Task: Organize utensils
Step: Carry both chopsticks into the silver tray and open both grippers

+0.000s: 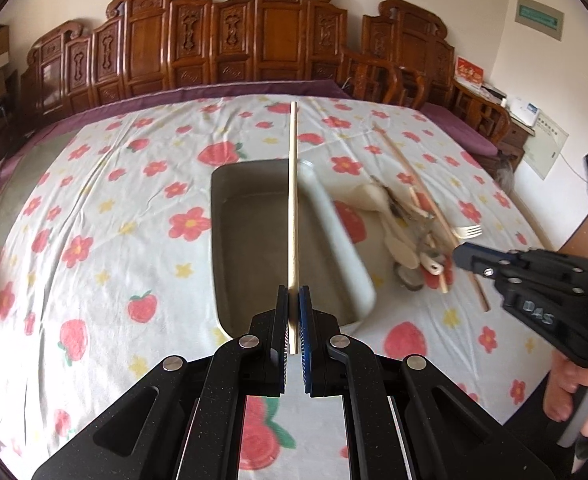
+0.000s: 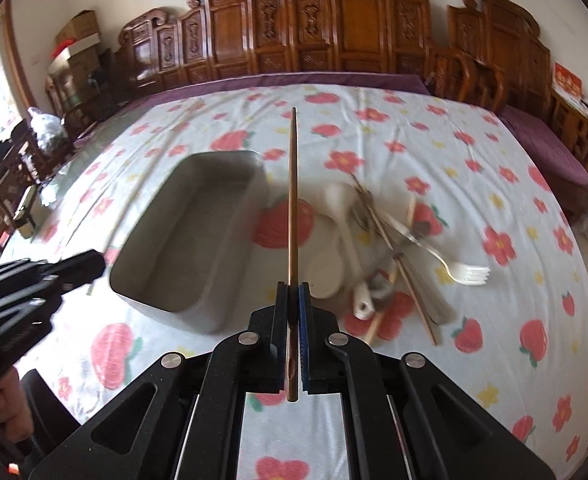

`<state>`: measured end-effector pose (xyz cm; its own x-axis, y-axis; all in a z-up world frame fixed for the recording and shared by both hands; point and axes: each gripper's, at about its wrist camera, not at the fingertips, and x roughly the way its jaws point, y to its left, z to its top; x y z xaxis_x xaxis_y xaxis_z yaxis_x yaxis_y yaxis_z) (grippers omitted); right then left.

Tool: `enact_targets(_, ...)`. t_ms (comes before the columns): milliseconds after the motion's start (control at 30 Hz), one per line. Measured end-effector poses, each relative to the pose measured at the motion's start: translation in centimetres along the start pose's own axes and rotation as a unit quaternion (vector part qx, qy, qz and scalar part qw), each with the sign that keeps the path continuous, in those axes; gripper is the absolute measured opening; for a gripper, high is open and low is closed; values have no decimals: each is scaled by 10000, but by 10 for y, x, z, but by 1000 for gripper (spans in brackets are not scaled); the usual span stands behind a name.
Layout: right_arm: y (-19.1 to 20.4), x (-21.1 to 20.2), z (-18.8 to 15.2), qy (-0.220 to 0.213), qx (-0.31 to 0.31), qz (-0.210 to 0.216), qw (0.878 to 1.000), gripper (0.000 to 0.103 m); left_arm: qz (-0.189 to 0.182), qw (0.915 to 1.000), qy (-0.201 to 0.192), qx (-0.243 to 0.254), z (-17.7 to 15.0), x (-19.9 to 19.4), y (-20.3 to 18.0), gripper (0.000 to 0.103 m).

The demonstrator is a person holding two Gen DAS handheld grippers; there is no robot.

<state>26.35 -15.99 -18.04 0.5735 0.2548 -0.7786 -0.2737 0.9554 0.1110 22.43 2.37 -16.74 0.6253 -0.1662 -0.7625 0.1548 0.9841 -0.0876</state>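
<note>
My left gripper (image 1: 293, 292) is shut on a pale wooden chopstick (image 1: 293, 200) that points away over the grey rectangular bin (image 1: 254, 248). My right gripper (image 2: 293, 288) is shut on a darker brown chopstick (image 2: 293, 200), held above the cloth between the grey bin (image 2: 186, 240) and the utensil pile (image 2: 378, 248). That pile holds white spoons, a pale fork (image 2: 464, 272), metal cutlery and more chopsticks. The right gripper (image 1: 464, 258) shows in the left wrist view just beside the utensil pile (image 1: 414, 232). In the right wrist view the left gripper (image 2: 94, 266) is at the bin's left side.
A flower-and-strawberry cloth (image 1: 114, 240) covers the table. Carved wooden chairs (image 1: 230, 40) line the far edge, with more chairs and a side cabinet (image 1: 490, 116) at the right. A hand (image 1: 574, 392) grips the right tool. Boxes (image 2: 78, 36) are stacked at the far left.
</note>
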Motion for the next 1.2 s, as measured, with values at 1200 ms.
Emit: enact_targets(1200, 67, 65, 39, 199, -188, 840, 9961, 6, 284, 9993, -47, -243, 6, -3, 46, 6)
